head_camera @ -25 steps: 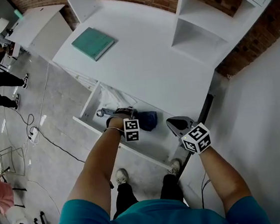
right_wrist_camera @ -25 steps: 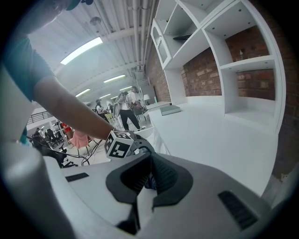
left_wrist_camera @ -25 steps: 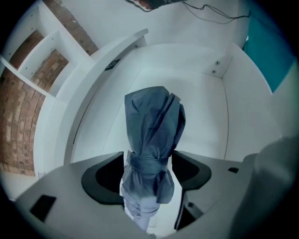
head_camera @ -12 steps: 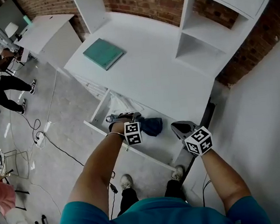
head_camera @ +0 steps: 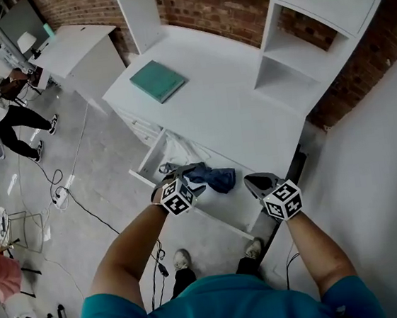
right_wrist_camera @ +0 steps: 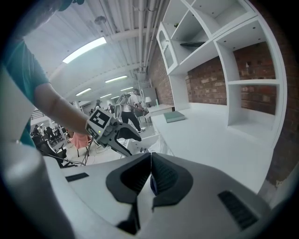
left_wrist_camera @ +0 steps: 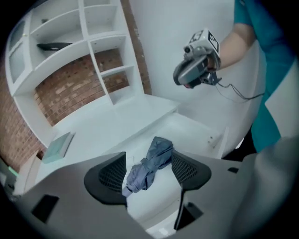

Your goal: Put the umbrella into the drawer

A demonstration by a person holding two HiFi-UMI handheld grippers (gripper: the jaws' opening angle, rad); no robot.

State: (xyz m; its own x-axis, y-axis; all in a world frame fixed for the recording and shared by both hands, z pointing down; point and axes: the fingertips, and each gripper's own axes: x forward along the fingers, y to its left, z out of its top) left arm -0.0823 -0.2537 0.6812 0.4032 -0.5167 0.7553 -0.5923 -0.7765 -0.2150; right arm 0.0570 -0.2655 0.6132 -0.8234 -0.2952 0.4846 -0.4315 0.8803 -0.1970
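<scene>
A folded blue umbrella [head_camera: 213, 177] lies inside the open white drawer [head_camera: 148, 157] under the desk. My left gripper [head_camera: 186, 177] hovers just above the drawer's front, left of the umbrella, its jaws open. In the left gripper view the umbrella [left_wrist_camera: 156, 154] shows through the gap of the left gripper [left_wrist_camera: 148, 172], lying on the drawer [left_wrist_camera: 196, 128] floor and apart from both pads. My right gripper [head_camera: 258, 181] hangs near the drawer's right end, shut and empty. The right gripper [right_wrist_camera: 150, 175] has its pads pressed together.
A teal book [head_camera: 157, 81] lies on the white desk top [head_camera: 235, 108]. White shelf cubbies [head_camera: 293, 51] stand at the back right before a brick wall. A second white desk [head_camera: 83, 50] and people are far left. Cables [head_camera: 60, 199] run over the floor.
My left gripper has drawn back toward the drawer's front and turned, leaving the umbrella lying in the drawer. The head view has shifted; the right gripper has barely moved.
</scene>
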